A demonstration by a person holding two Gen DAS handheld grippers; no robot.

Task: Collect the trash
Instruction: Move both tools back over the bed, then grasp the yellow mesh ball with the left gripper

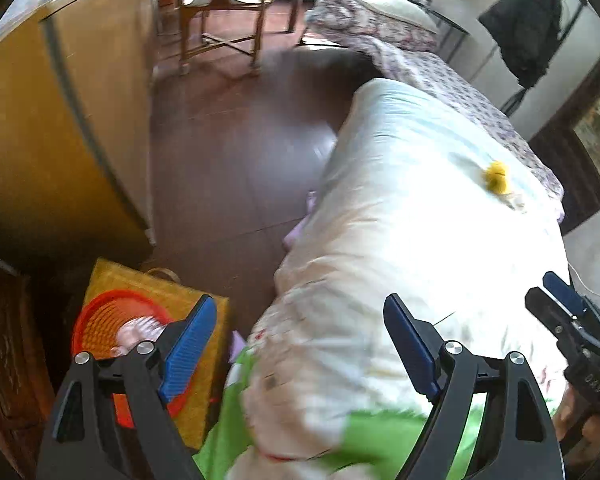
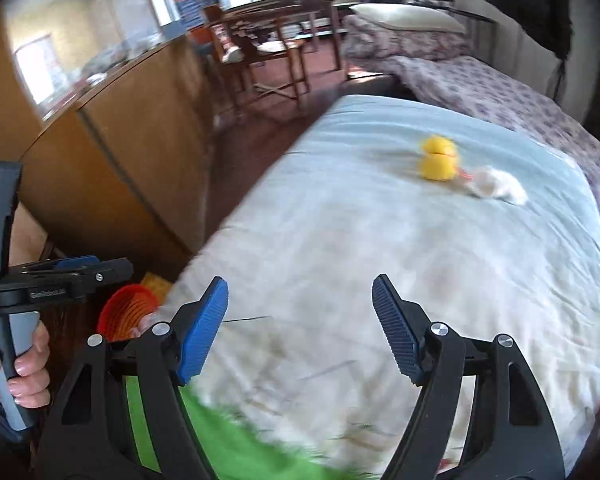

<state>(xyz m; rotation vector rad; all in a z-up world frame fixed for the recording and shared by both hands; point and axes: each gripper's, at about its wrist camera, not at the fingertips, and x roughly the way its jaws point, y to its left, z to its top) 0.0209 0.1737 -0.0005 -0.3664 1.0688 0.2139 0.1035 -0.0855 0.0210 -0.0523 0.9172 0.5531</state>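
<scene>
Both grippers, left [image 1: 296, 344] and right [image 2: 300, 328], are hovering released and empty over the bed [image 2: 340, 240], facing the yellow toy [image 2: 438, 159] and tissue [image 2: 496, 186], likely to collect next.

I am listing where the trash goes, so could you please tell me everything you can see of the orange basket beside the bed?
The orange basket is round, ribbed and looks like plastic, with a thicker rim. It stands upright and open-topped on the floor, in front of a yellow woven bag, close to the bed's edge. Something pale and crumpled already lies inside. The left gripper's finger hides part of it; neither gripper touches it.
</scene>
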